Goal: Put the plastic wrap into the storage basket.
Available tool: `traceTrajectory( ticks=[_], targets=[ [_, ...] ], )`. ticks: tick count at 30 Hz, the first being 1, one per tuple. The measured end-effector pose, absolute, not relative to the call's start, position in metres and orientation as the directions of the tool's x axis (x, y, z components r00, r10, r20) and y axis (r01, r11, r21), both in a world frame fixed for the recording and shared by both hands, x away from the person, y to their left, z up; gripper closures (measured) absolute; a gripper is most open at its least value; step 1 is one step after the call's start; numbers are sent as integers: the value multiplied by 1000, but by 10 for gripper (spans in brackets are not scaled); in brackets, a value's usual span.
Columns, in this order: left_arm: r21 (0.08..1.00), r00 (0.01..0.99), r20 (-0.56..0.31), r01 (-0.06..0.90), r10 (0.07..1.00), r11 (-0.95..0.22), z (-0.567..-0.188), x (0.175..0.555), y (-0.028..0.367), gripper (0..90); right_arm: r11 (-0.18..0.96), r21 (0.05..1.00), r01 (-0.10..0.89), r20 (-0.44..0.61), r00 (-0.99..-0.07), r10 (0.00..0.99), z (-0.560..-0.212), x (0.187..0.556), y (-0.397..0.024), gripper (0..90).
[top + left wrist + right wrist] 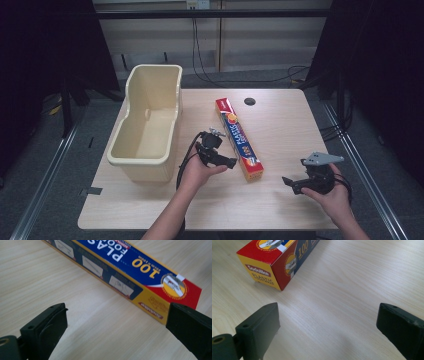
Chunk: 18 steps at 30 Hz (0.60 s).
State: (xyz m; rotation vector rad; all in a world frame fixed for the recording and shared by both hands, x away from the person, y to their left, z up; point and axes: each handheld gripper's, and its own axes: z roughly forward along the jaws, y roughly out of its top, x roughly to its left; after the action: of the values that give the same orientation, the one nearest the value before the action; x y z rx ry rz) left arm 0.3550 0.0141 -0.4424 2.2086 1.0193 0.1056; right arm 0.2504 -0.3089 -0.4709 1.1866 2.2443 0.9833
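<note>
Both claws released, left gripper (231, 163) just beside plastic wrap box (238, 137), right gripper (286, 182) near its end, beige tub (150, 117) beyond: risk of nudging box askew through off-centre closing.

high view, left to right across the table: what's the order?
cream tub → left gripper → plastic wrap box → right gripper
</note>
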Motion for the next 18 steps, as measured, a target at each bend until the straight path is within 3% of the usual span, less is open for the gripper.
traceTrajectory(
  ticks=[18],
  targets=[
    [587, 648, -236, 689, 724, -425, -433, 391, -18, 35, 374, 750, 546, -42, -524, 851, -472, 249, -313, 53]
  ],
)
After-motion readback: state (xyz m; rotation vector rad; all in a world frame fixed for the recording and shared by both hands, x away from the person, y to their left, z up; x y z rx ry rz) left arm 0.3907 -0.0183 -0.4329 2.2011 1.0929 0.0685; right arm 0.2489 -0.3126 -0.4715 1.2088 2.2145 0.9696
